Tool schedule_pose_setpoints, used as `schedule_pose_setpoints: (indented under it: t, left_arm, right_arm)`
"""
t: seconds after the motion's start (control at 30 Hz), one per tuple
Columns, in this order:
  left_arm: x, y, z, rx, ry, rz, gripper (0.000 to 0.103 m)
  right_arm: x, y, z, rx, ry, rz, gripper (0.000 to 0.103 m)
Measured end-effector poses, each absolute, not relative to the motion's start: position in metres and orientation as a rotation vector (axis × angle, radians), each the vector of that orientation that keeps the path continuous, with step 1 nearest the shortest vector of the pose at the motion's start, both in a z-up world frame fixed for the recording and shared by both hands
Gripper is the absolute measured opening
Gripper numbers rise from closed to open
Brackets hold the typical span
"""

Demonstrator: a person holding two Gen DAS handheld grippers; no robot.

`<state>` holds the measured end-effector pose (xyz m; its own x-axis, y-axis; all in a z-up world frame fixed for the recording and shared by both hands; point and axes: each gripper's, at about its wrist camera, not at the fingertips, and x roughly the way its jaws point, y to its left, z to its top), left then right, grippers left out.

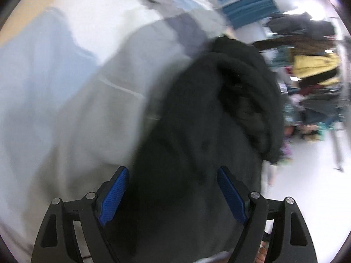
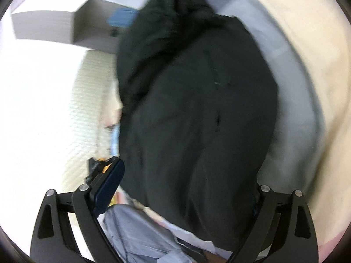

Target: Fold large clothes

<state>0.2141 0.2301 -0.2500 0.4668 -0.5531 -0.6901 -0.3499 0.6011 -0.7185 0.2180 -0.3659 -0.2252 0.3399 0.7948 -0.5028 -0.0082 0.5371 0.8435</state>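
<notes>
Garment: a large black garment point(image 1: 210, 114) is seen bunched in a heap, filling the centre of both wrist views; a thicker rolled part sits toward 1 o'clock in the left view.
Support: the heap is laid on pale grey and light blue cloth point(image 1: 65, 100); whether a counter or a bed lies beneath cannot be told.
Left gripper point(image 1: 173, 194): its blue-padded fingers point(image 1: 114, 197) are spread wide, with dark fabric seen between them; no pinch on the fabric is shown, though blur leaves contact unclear.
Right gripper point(image 2: 175, 197): its fingers are spread wide; the one at 7 o'clock point(image 2: 109, 186) is clear of the cloth, the one at 5 o'clock is hidden by the black fabric. Nothing is seen gripped.
Surroundings: a white box-like unit point(image 2: 50, 24) is seen at 10 o'clock in the right view, and piled clothes point(image 1: 313, 70) at 3 o'clock in the left view.
Step in hand: judged to be an approach to the heap, so that it can be spread before folding.
Advice: an edge, hem or shoulder should be sought rather than the bulky middle; a single layer should be pinched at two well-separated points, then lifted and drawn apart evenly.
Risk: several layers may be caught at once, and the underlying cloth may be dragged along.
</notes>
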Motion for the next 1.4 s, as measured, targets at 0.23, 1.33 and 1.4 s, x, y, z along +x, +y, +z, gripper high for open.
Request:
schedule_pose_setpoints:
  t: [0.23, 1.33, 1.4]
  left_arm:
    - [0.219, 0.207, -0.229, -0.952, 1.075, -0.367, 0.082]
    - [0.234, 0.177, -0.229, -0.839, 1.258, -0.467, 0.058]
    - [0.23, 0.178, -0.23, -0.82, 1.253, -0.457, 0.047]
  right_arm:
    - [0.216, -0.375, -0.243, 0.87, 1.161, 0.553, 0.095]
    - [0.216, -0.383, -0.265, 0.838, 1.311, 0.456, 0.04]
    - [0.218, -0.377, -0.248, 0.776, 1.243, 0.492, 0.032]
